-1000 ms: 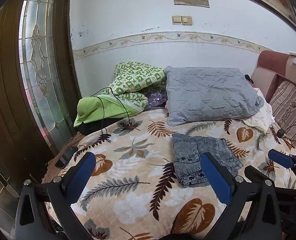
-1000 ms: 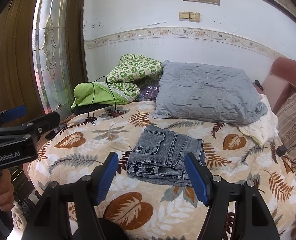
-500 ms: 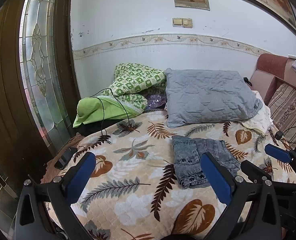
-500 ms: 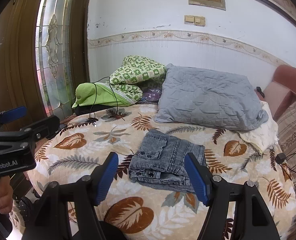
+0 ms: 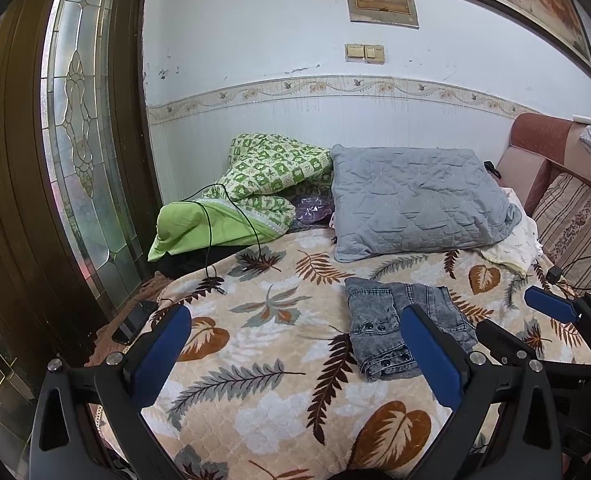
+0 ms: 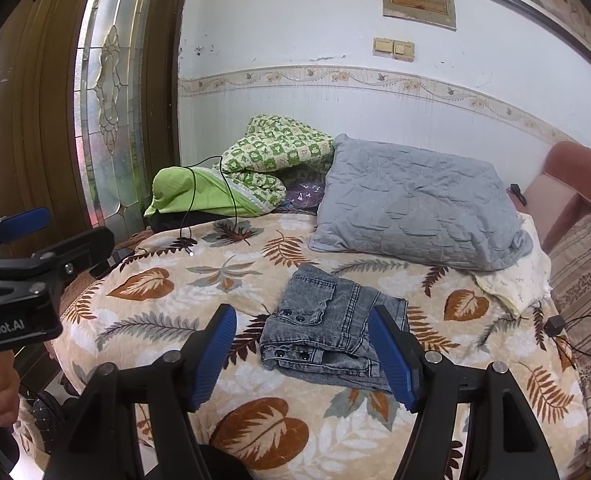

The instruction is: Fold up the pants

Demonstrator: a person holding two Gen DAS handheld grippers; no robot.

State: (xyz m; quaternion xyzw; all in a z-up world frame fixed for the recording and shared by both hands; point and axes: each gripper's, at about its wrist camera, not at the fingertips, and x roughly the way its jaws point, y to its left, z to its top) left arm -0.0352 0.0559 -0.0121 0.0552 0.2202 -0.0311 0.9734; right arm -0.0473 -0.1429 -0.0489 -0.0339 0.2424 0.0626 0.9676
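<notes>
— Denim pants (image 6: 331, 328) lay in a compact folded bundle on the bed (image 6: 143, 312). What of the tools?

— Both hand-held grippers, left (image 5: 295, 356) and right (image 6: 303, 356), hung wide and empty, short of the pants. Folding looked finished; next, perhaps only a tidy press.

A white wall (image 5: 255, 20) with a flowered border strip (image 5: 335, 88) rises behind a bed (image 5: 263, 360) under a leaf-print cover. A dark wooden door (image 5: 11, 200) with a leaded glass pane (image 5: 83, 140) stands left. A framed picture (image 5: 527, 4) hangs upper right.
</notes>
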